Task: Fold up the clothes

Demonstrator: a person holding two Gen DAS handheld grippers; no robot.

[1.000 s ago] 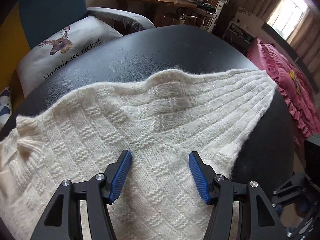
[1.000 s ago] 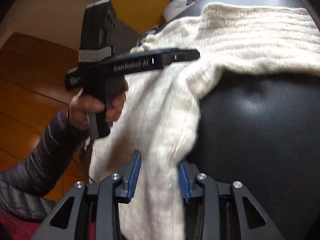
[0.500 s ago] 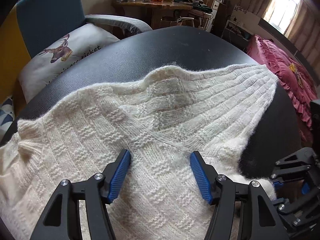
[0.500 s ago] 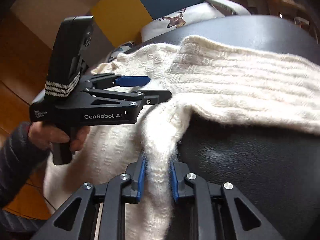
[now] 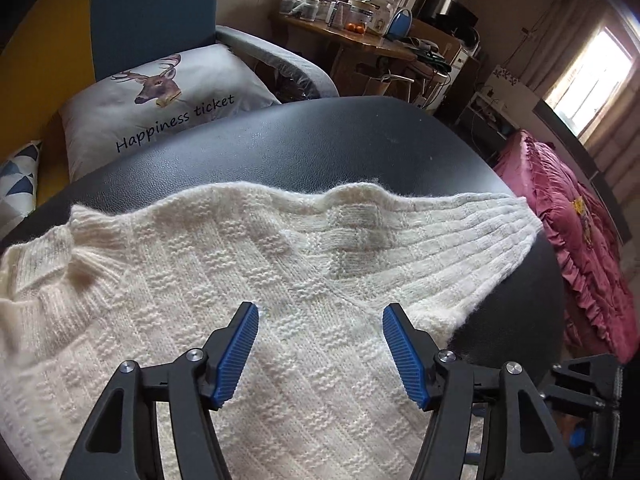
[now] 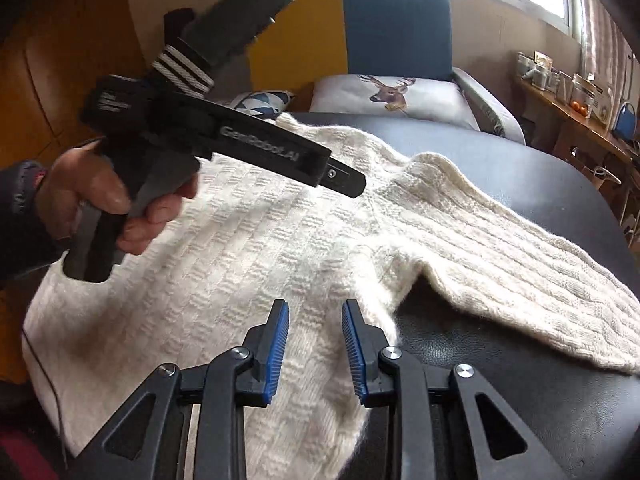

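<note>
A cream knitted sweater [image 5: 248, 304] lies spread across a rounded black worktop [image 5: 320, 144], its body reaching the near edge and one ribbed sleeve [image 6: 520, 248] stretched out to the person's right, towards a pink bedspread [image 5: 580, 248] beyond. Behind the worktop stands a blue and yellow armchair [image 6: 380, 28] holding a deer-print cushion [image 5: 160, 96].

The risk from here, by the look of it, lies at the near edge: part of the sweater appears to drape over the rim, and a tug on the sleeve alone could drag the loose, heavy knit off the smooth surface or bunch it at the armpit, spoiling the fold. The fuzzy yarn could also snag on the ridged blue pads.

The sweater shows a basket-weave pattern on the body and long ribs on the sleeve, with soft ripples along its far hem; no fold is visible yet.

The left gripper [image 5: 320, 344], held in a bare hand [image 6: 104, 204], hovers over the sweater's body with its jaws spread wide and holding nothing. The right gripper [image 6: 314, 344] sits low near the armpit, jaws parted around a narrow gap, with knit below them but nothing clamped.
</note>
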